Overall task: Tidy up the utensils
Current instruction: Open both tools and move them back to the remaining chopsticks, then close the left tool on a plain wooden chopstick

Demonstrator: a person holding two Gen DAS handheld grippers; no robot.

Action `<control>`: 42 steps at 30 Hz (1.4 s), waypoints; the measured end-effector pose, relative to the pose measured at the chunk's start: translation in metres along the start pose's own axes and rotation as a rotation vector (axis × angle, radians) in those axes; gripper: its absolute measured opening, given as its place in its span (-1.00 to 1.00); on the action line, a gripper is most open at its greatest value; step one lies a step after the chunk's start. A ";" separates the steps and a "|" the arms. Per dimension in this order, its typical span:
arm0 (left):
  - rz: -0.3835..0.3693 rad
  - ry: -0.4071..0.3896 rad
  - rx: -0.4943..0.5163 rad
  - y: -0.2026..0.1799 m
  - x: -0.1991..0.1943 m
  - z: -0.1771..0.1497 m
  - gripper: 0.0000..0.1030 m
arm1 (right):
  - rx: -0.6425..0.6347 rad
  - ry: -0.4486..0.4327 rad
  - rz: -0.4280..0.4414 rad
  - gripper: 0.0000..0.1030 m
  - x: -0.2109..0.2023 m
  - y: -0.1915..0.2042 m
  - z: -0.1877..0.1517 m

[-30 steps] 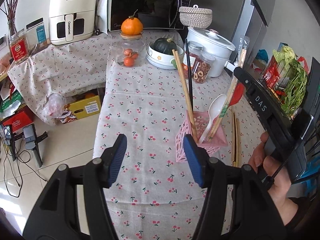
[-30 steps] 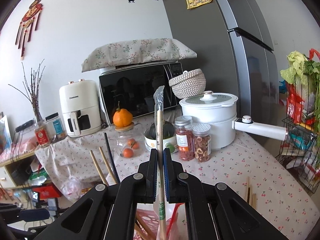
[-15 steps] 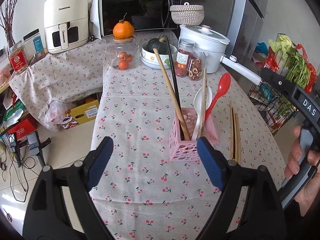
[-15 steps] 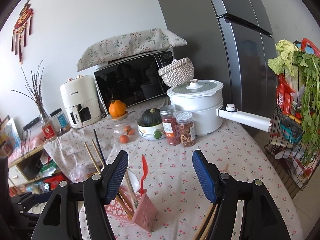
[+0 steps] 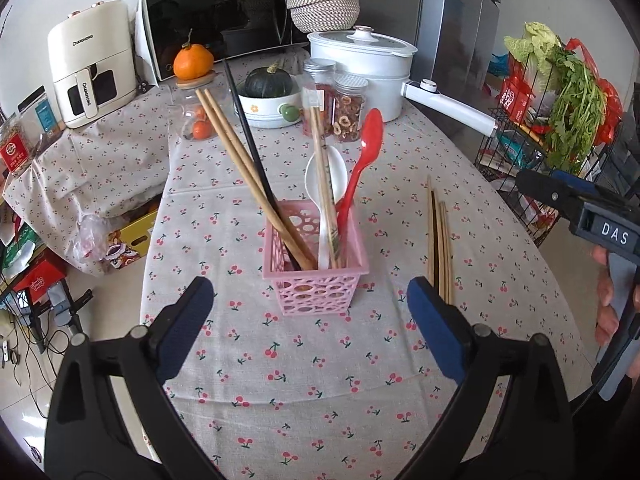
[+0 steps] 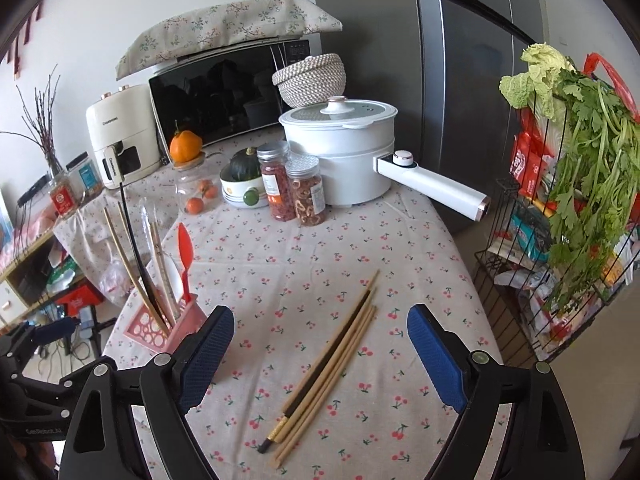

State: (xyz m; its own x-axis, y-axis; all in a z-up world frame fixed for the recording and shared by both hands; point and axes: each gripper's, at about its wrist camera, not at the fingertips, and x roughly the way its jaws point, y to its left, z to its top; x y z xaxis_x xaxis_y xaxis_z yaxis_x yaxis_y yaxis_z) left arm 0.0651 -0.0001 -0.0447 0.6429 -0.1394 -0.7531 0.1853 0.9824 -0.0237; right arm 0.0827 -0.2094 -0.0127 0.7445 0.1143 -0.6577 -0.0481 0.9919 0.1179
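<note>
Both tools are spread wide and hold nothing: left tool [image 5: 308, 312], right tool [image 6: 316, 354]. Loose chopsticks [image 6: 328, 364] lie flat on the bench [image 6: 280, 280], the pink basket [image 5: 316, 272] at their 9 o'clock. Risk: thin sticks may roll or scatter under an off-centre pinch.

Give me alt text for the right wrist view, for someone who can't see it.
The open right gripper hovers over loose chopsticks lying on a cherry-print tablecloth. To the left, a pink basket holds upright chopsticks and a red spoon; jars, a white pot and a microwave stand behind.
</note>
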 end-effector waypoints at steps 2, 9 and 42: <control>-0.003 0.007 0.020 -0.012 0.002 0.002 0.89 | 0.026 0.036 0.002 0.74 0.002 -0.014 -0.002; -0.058 0.042 0.098 -0.060 0.011 0.010 0.89 | 0.140 0.171 -0.040 0.75 0.014 -0.068 -0.012; -0.114 0.342 0.095 -0.168 0.225 0.082 -0.85 | 0.245 0.404 -0.099 0.75 0.081 -0.163 -0.012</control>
State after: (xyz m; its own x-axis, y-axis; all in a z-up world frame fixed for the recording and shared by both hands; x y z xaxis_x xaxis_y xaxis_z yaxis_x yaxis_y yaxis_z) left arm 0.2398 -0.2068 -0.1563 0.3318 -0.1821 -0.9256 0.3203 0.9447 -0.0710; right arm 0.1428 -0.3613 -0.0941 0.4168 0.0807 -0.9054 0.2041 0.9623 0.1798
